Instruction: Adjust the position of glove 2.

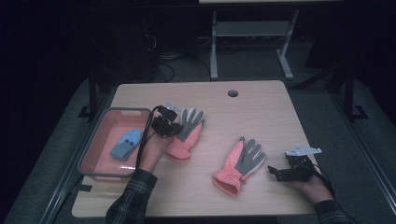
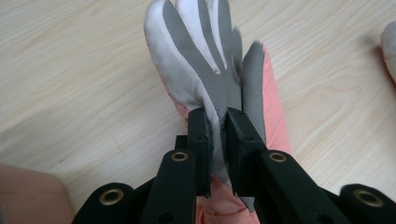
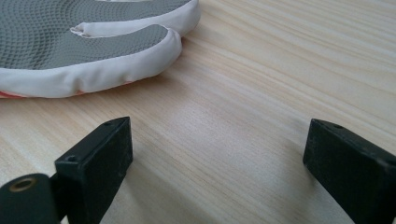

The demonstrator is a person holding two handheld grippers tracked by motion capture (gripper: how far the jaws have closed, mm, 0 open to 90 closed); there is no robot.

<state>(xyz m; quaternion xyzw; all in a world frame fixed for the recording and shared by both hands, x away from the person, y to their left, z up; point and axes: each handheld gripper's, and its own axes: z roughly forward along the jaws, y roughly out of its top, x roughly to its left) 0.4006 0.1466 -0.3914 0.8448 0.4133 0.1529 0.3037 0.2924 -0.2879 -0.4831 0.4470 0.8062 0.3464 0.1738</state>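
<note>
- The left gripper has its black jaws squeezed tight on the pink and grey fabric glove, pinching its palm. The glove's fingers point away past the jaws.
- That glove lies on the light wooden desk, just beside the pink plastic tray with a blue glove inside.
- The right gripper has its jaws spread wide with nothing in them, low over the desk.
- A second pink and grey glove lies near them, not touching.

Tray at table's left edge w/ folded item in it; one glove just right of tray, 2nd glove further right, nearer front.
</note>
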